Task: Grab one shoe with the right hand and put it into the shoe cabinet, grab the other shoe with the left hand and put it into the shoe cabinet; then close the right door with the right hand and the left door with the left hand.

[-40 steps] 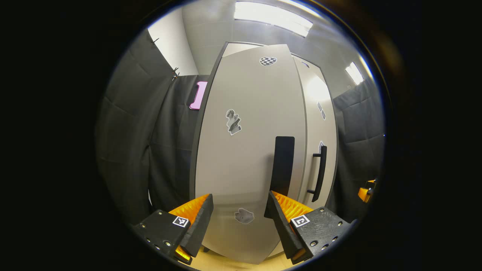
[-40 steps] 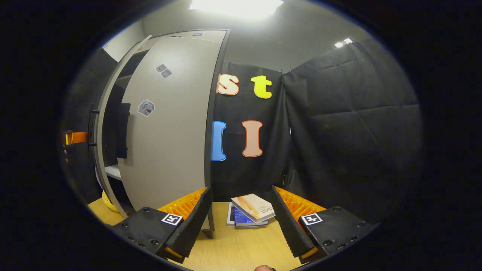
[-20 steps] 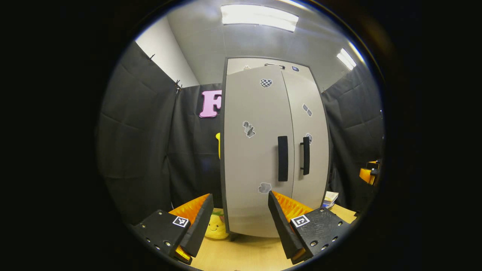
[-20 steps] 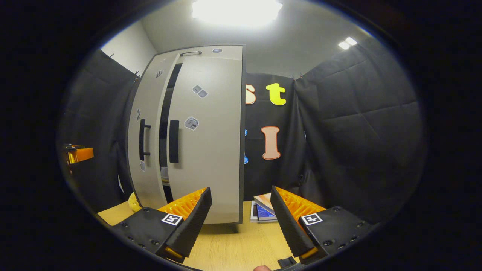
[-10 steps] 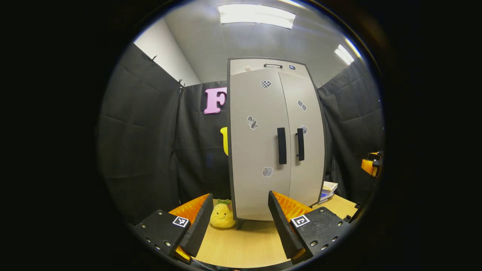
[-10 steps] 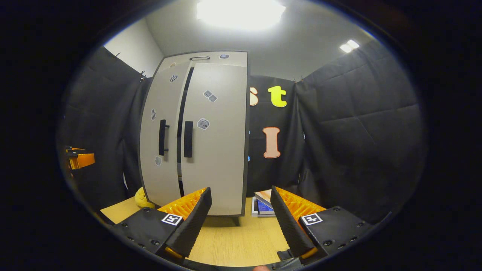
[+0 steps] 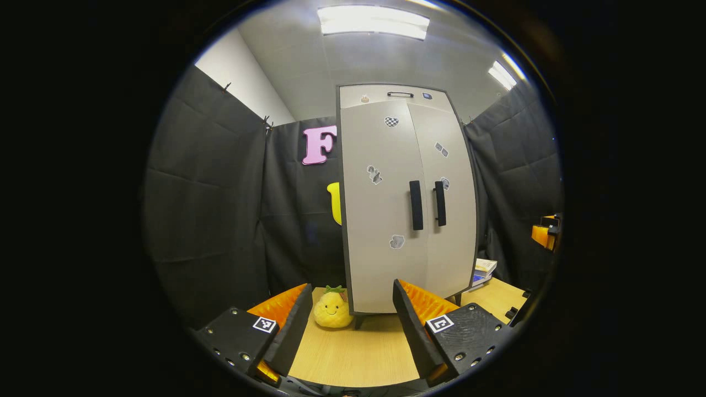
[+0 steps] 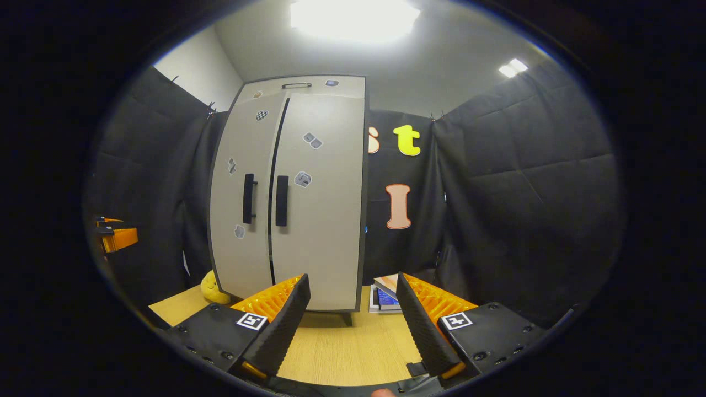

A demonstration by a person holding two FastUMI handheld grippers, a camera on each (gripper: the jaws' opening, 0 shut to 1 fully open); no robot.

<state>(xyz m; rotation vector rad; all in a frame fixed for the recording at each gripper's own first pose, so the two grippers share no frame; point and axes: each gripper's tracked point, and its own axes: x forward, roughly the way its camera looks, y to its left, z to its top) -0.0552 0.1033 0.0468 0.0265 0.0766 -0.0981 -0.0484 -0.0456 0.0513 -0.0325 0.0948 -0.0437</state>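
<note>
The grey shoe cabinet (image 7: 405, 204) stands upright on the wooden table, with both doors shut and two black handles (image 7: 416, 204) side by side at the middle seam. The same cabinet (image 8: 292, 198) appears left of centre in the right gripper view. My left gripper (image 7: 350, 322) is open, held back from the cabinet's front, nothing between its fingers. Likewise open and empty, my right gripper (image 8: 353, 317) hangs back over the table. The right gripper (image 7: 543, 231) also peeks in at the far right of the left gripper view. The left gripper (image 8: 116, 234) shows at the far left of the right gripper view.
A yellow plush toy (image 7: 332, 309) sits on the table (image 7: 358, 358) by the cabinet's left foot. Books (image 8: 386, 295) lie stacked at the cabinet's right side. Black cloth walls close in on both sides and behind.
The left door has swung fully shut. Both grippers have drawn back from the cabinet, which now looks smaller, and more of the table shows.
</note>
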